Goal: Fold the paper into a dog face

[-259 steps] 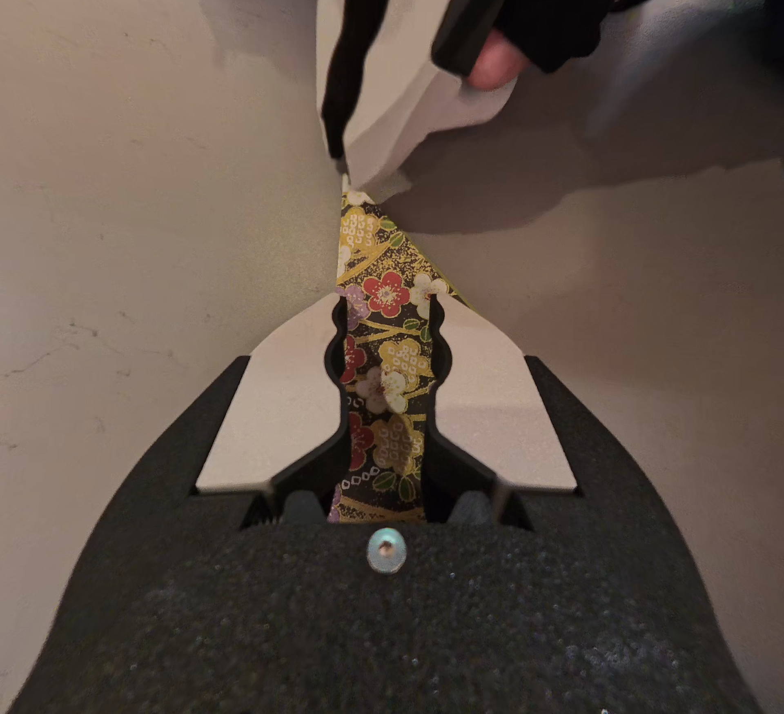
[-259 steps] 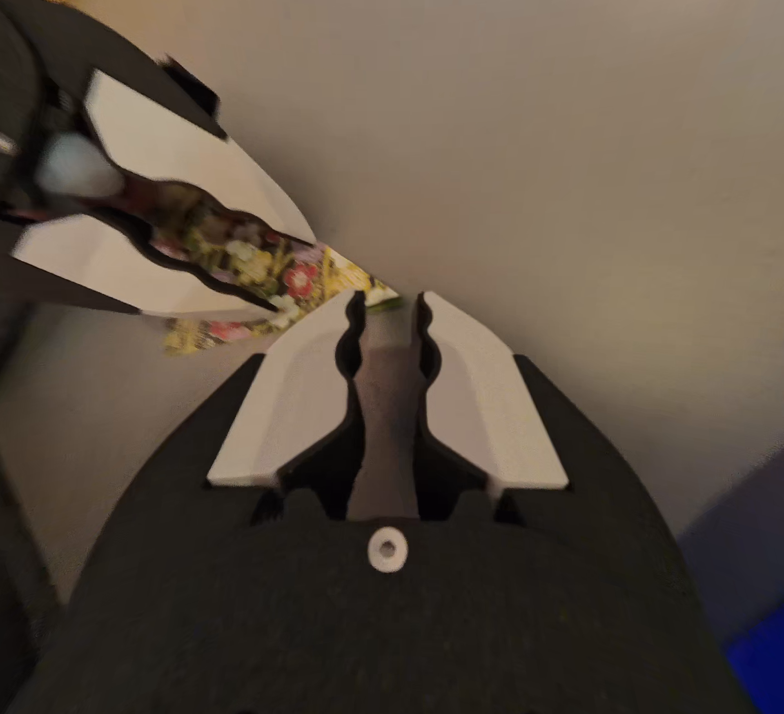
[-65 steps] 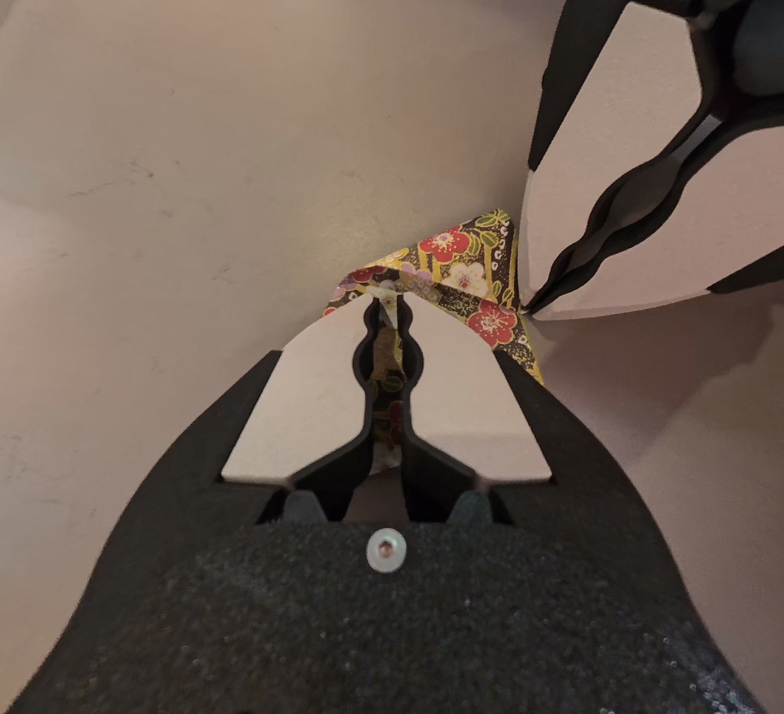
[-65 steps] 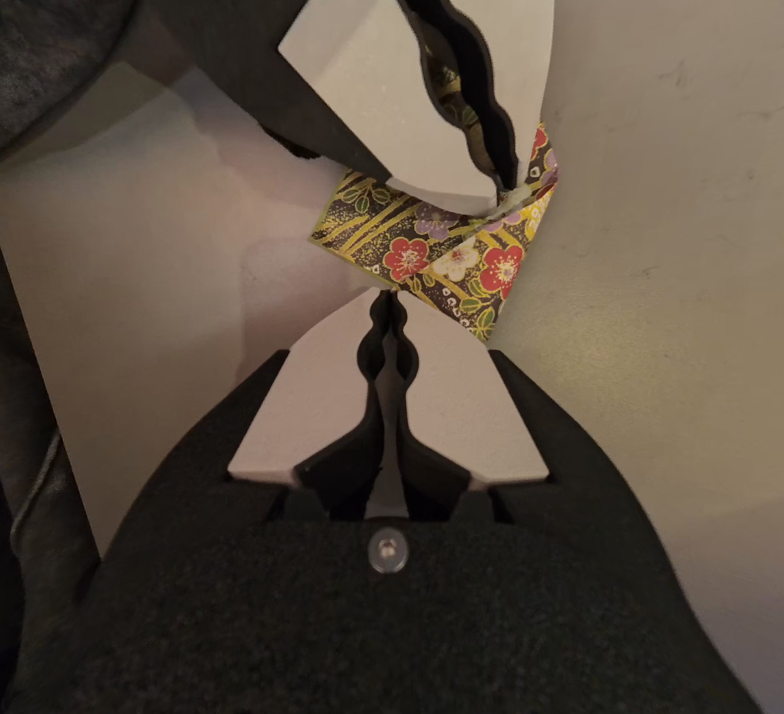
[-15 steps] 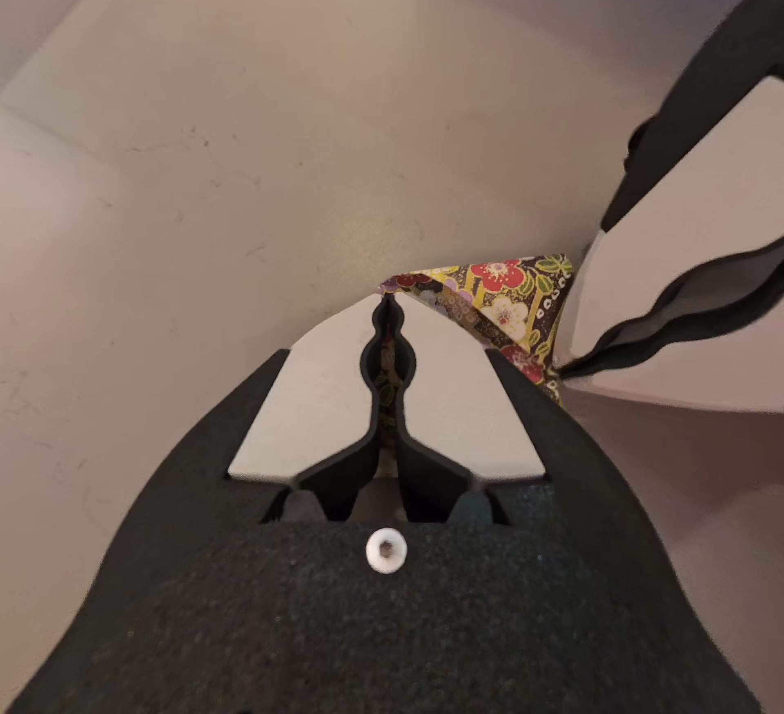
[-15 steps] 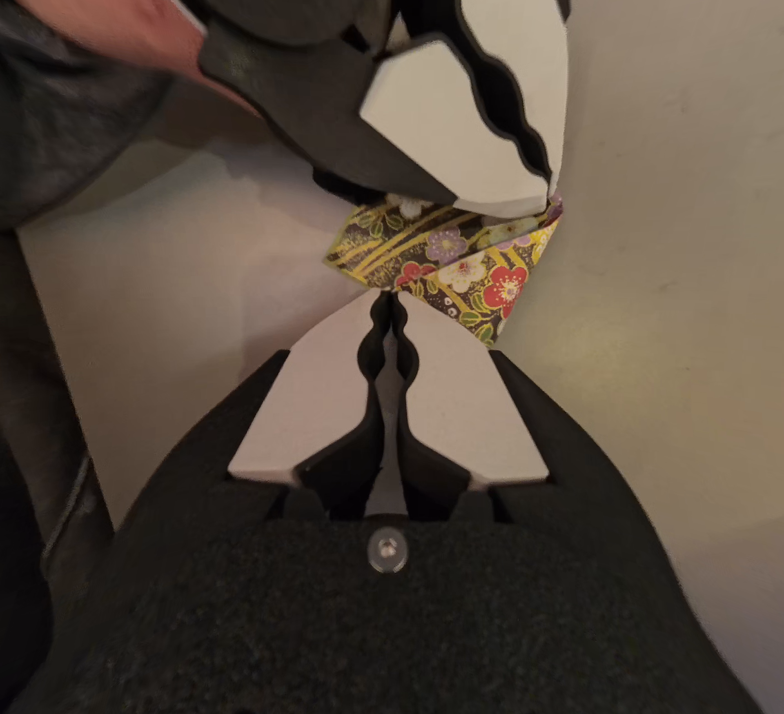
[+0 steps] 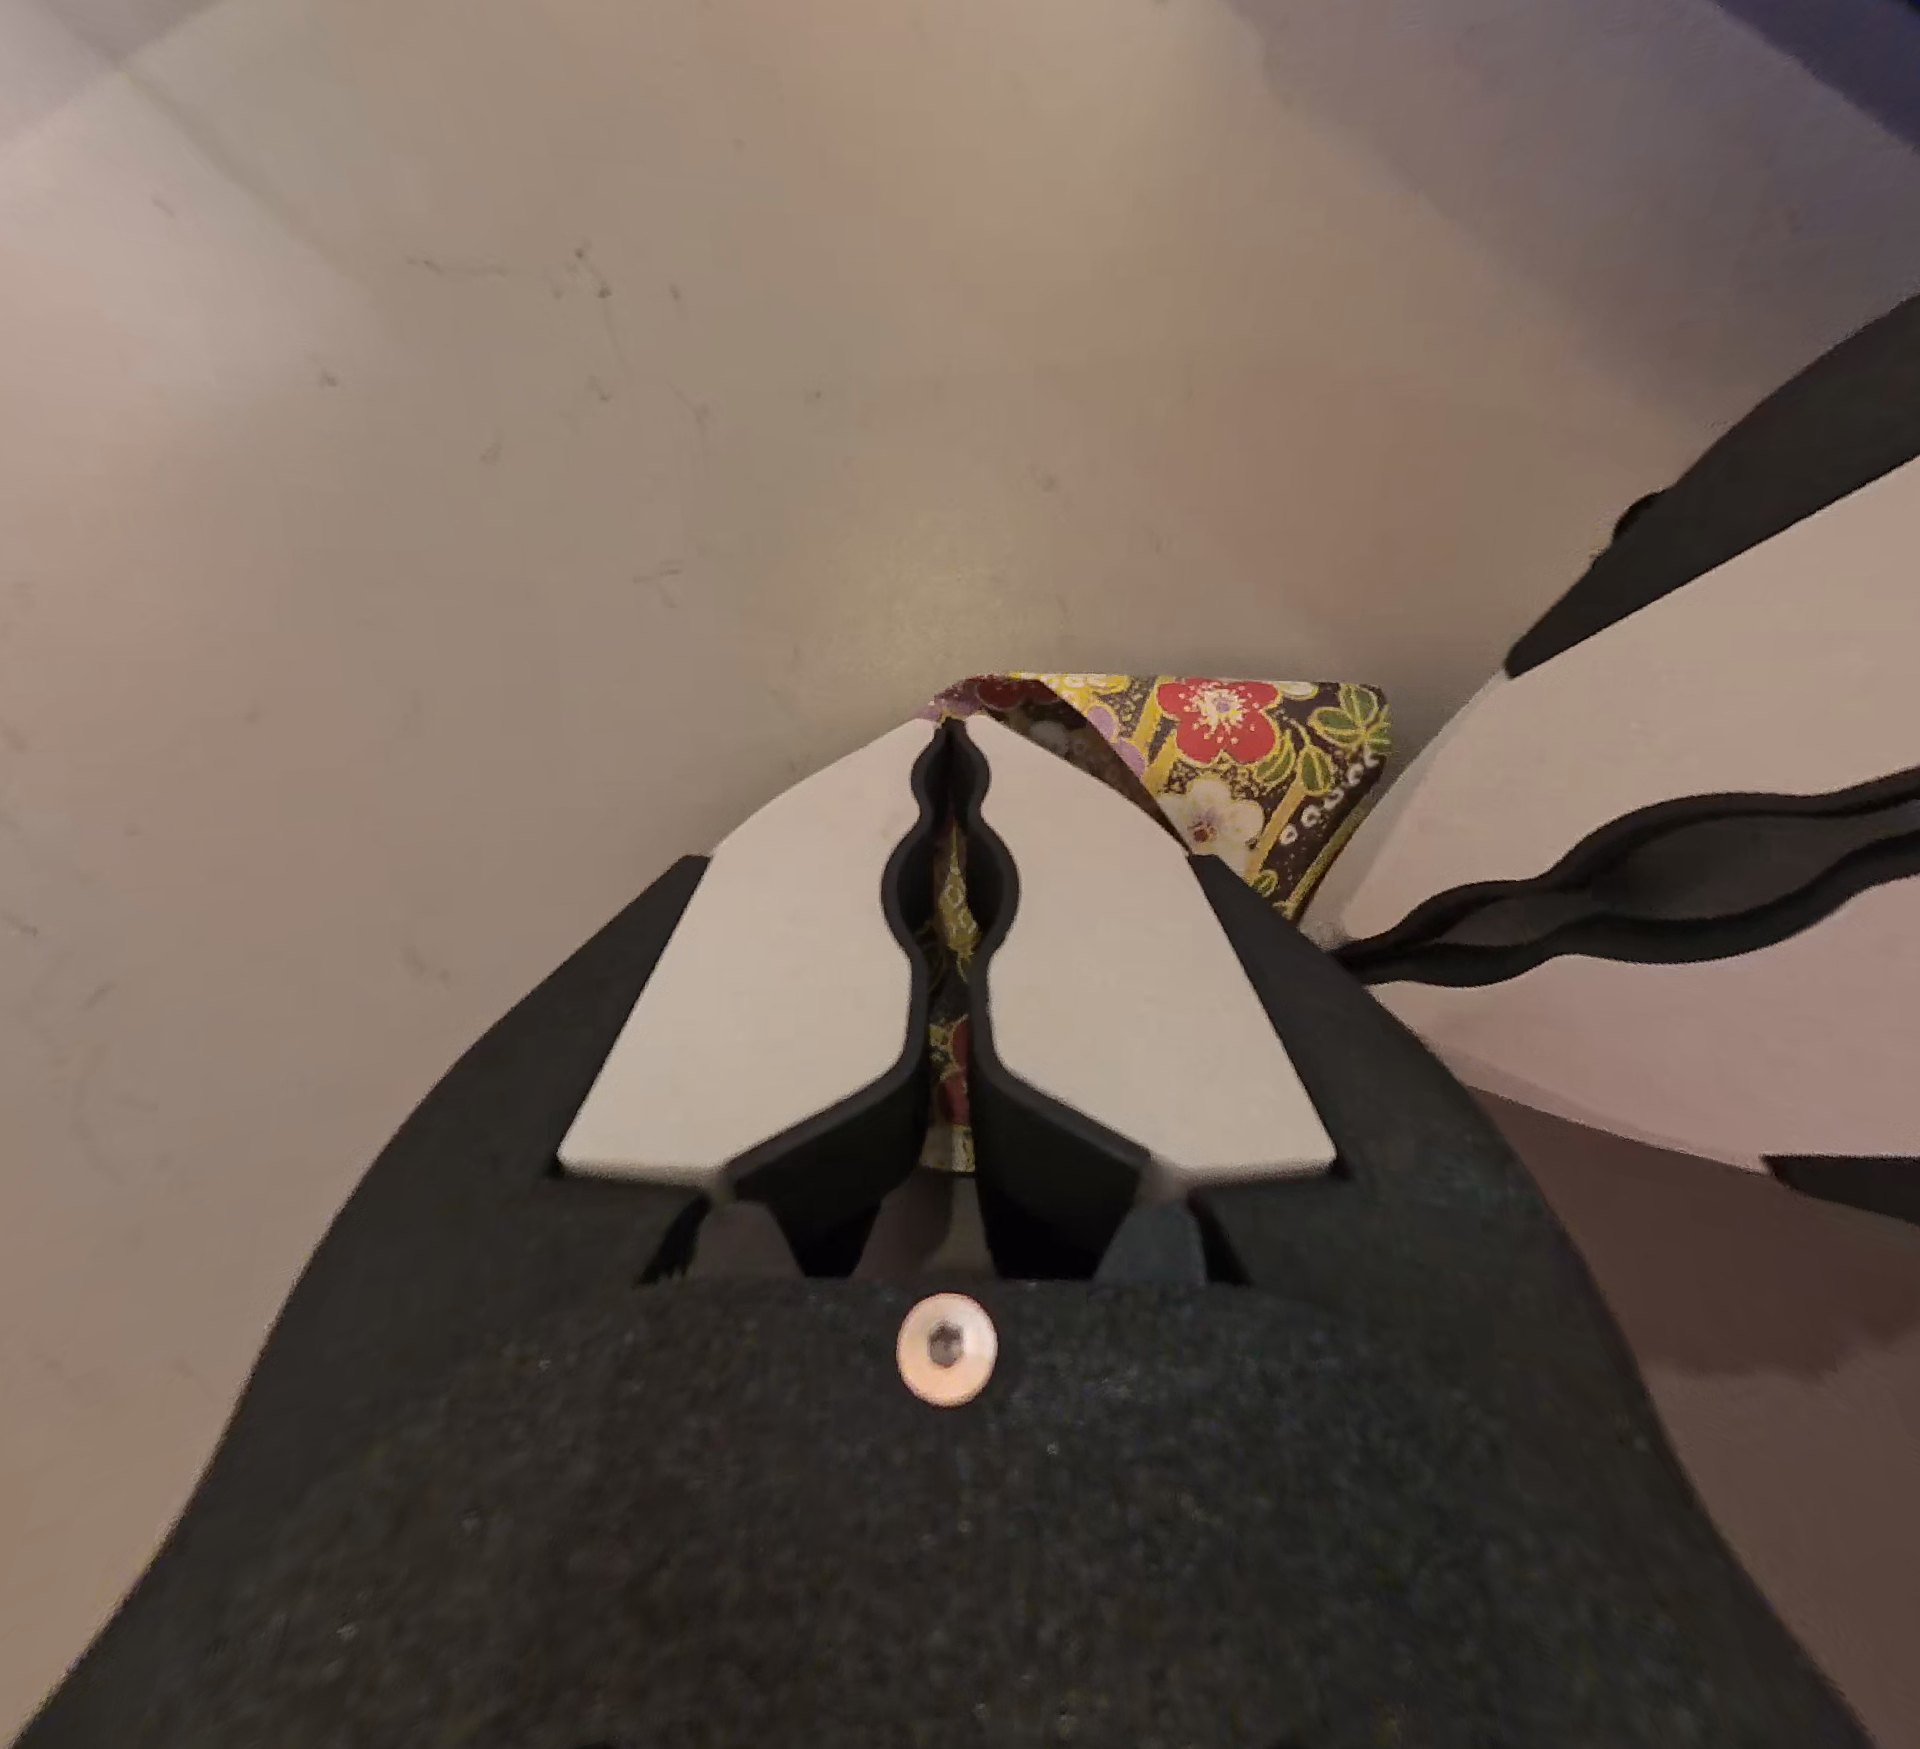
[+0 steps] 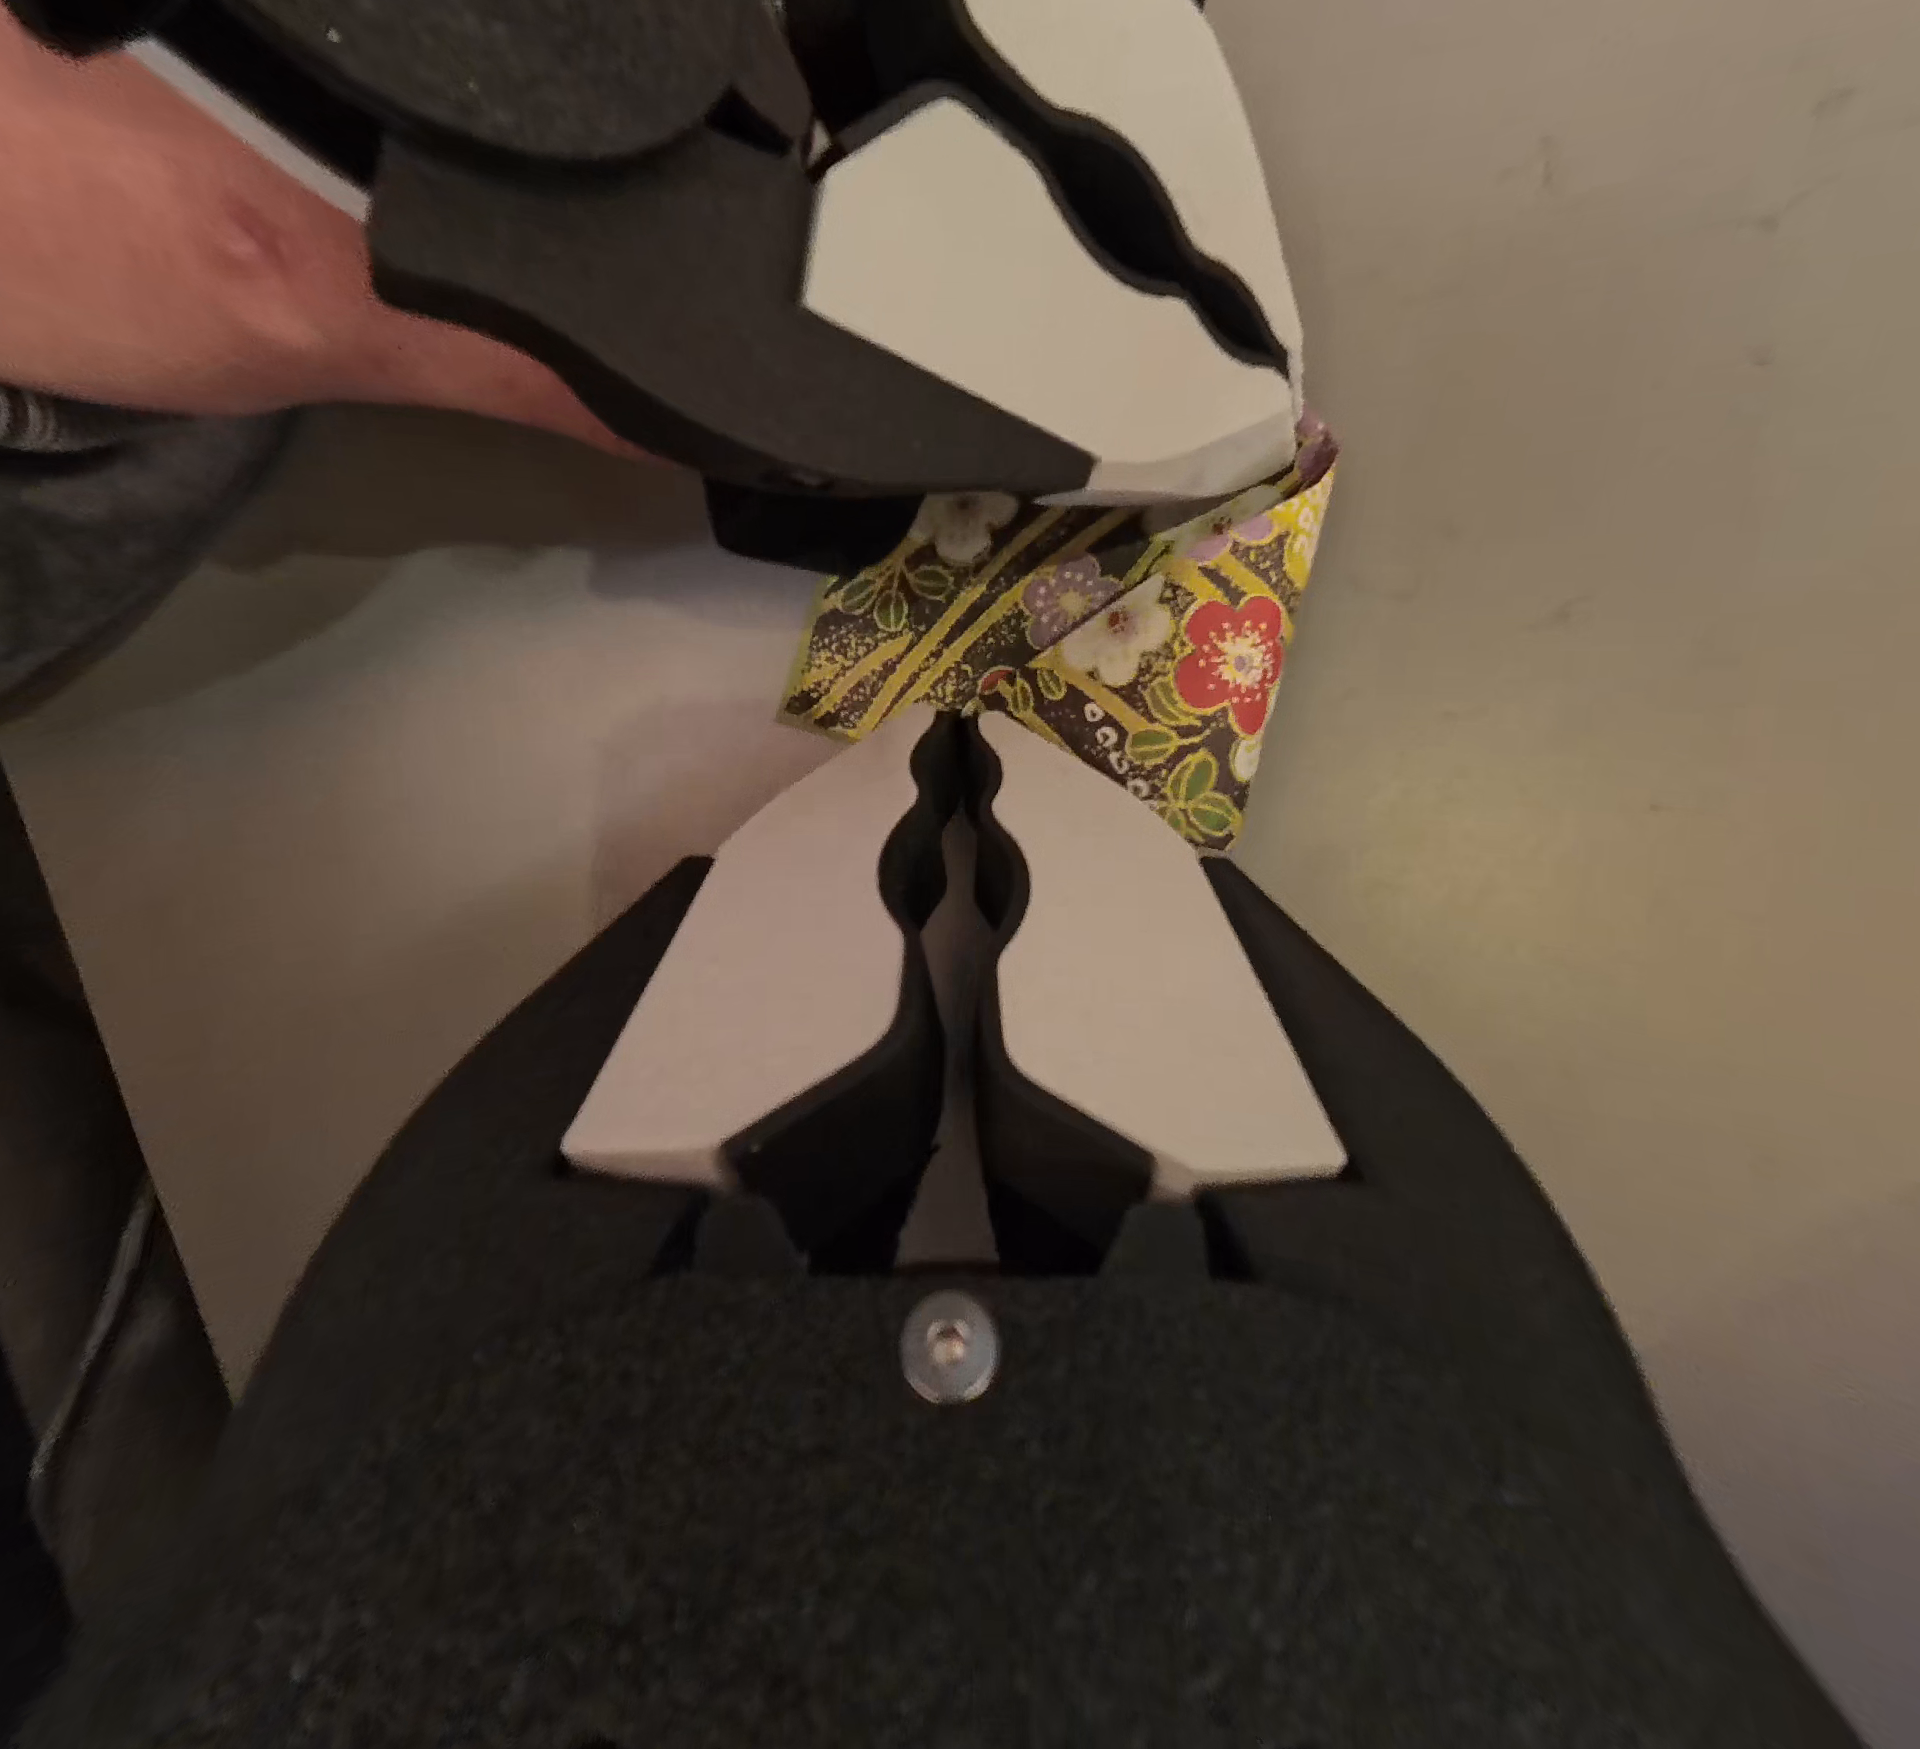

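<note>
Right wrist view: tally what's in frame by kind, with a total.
Grippers: 2, the right gripper and the left gripper, both shut on the paper
Folded floral paper: 1
Hand: 1, behind the left gripper
Table: 1
Total: 5

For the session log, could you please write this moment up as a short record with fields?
paper: floral patterned sheet, dark ground with red, white and purple flowers, already folded into overlapping flaps
left tongs: shut, patterned paper visible in the slot between the fingers
right tongs: shut, tips at the paper's lower edge; a pinch on it cannot be confirmed
surface: plain pale tabletop
person: a hand behind the left tongs, seen in the right wrist view
fold stage: partway, no dog face recognisable
</note>
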Available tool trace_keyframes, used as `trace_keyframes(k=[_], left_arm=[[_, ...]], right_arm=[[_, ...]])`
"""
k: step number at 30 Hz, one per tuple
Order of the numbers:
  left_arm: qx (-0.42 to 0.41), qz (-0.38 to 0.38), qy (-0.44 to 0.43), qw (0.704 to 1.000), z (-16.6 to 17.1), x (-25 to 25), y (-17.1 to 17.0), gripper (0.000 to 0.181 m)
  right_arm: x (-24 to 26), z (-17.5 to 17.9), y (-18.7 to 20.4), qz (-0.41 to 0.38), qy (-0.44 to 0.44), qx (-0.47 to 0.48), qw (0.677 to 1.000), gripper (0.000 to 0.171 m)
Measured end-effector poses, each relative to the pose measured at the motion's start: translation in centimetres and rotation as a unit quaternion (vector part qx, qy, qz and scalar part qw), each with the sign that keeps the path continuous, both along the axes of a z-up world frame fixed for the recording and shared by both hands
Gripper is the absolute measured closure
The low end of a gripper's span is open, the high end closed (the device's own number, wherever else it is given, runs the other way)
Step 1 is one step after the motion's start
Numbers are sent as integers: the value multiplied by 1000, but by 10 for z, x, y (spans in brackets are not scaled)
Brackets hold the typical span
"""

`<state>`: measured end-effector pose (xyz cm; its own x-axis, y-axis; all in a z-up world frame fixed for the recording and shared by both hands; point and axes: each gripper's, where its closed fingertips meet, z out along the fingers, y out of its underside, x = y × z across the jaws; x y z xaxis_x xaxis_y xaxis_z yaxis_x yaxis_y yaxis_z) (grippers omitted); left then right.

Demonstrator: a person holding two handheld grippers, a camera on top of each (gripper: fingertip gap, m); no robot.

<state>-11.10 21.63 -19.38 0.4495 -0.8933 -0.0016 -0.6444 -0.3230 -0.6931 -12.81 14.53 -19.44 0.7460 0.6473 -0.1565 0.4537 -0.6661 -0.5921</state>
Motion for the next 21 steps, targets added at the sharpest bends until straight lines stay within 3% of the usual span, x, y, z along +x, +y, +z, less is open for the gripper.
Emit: trace_keyframes(k=[6,8,15,21], left_arm=[[6,-66,4,998,4,0,-4,180],[27,-94,10,995,10,-1,0,172],[85,-235,51,967,10,3,2,166],[82,-280,64,954,2,11,3,166]], right_arm=[[1,-1,0,15,-12,12,1000,171],[1,0,0,16,-5,13,1000,171],[1,-1,0,19,-11,7,1000,171],[1,-1,-1,18,-11,3,1000,171]])
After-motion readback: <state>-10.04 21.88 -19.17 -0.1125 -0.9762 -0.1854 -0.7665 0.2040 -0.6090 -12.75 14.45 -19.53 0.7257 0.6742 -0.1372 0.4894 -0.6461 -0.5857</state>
